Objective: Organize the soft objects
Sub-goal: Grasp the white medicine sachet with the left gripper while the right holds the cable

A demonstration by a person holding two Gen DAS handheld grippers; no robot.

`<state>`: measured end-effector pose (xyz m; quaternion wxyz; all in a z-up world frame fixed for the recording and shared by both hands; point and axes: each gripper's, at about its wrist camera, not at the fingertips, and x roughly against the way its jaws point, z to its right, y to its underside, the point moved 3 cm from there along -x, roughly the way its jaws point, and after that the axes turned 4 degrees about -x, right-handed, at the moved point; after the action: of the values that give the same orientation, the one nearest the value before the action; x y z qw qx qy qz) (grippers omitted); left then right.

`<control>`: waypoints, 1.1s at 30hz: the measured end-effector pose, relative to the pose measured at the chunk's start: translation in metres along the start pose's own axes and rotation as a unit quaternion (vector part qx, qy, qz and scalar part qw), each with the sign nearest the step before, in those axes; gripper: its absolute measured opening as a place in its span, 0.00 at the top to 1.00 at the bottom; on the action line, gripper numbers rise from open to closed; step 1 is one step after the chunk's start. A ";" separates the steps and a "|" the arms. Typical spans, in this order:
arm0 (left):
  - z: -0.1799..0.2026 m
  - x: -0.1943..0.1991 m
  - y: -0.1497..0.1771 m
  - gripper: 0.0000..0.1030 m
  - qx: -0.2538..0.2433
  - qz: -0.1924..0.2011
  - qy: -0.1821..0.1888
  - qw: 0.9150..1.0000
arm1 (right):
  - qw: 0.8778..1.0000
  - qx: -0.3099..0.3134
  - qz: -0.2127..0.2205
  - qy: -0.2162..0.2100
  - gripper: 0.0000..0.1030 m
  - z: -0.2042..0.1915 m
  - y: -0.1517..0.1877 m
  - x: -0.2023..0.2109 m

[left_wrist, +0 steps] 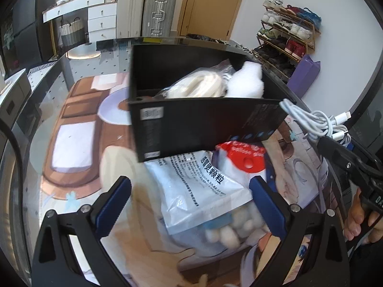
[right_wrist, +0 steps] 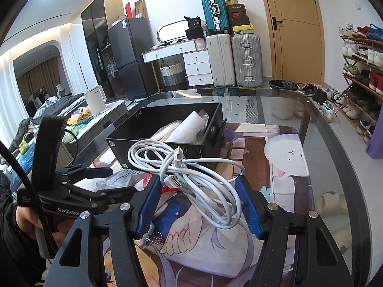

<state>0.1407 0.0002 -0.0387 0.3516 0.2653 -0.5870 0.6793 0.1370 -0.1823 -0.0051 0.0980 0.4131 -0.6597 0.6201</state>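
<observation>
Tongs on the right (right_wrist: 198, 205) pinch one coiled white cable (right_wrist: 191, 174), raised just beside the black box (right_wrist: 134, 131). Only the left view shows the left tongs (left_wrist: 191, 205) spread wide over three packets (left_wrist: 198, 186) against the box's near wall. Right of the box, the glass table (right_wrist: 335, 143) lies open to its curved edge.

White cable (right_wrist: 191, 179), black box (right_wrist: 167, 129), blue-padded tongs (right_wrist: 201, 203).
</observation>
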 end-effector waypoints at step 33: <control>-0.053 0.025 0.007 0.03 0.035 0.009 -0.012 0.999 | 1.000 0.002 0.004 0.002 0.38 -0.004 -0.004 -0.001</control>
<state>0.1225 0.0559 -0.0328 0.3286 0.2803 -0.5699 0.6990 0.1392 -0.1778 -0.0019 0.0958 0.4094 -0.6602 0.6223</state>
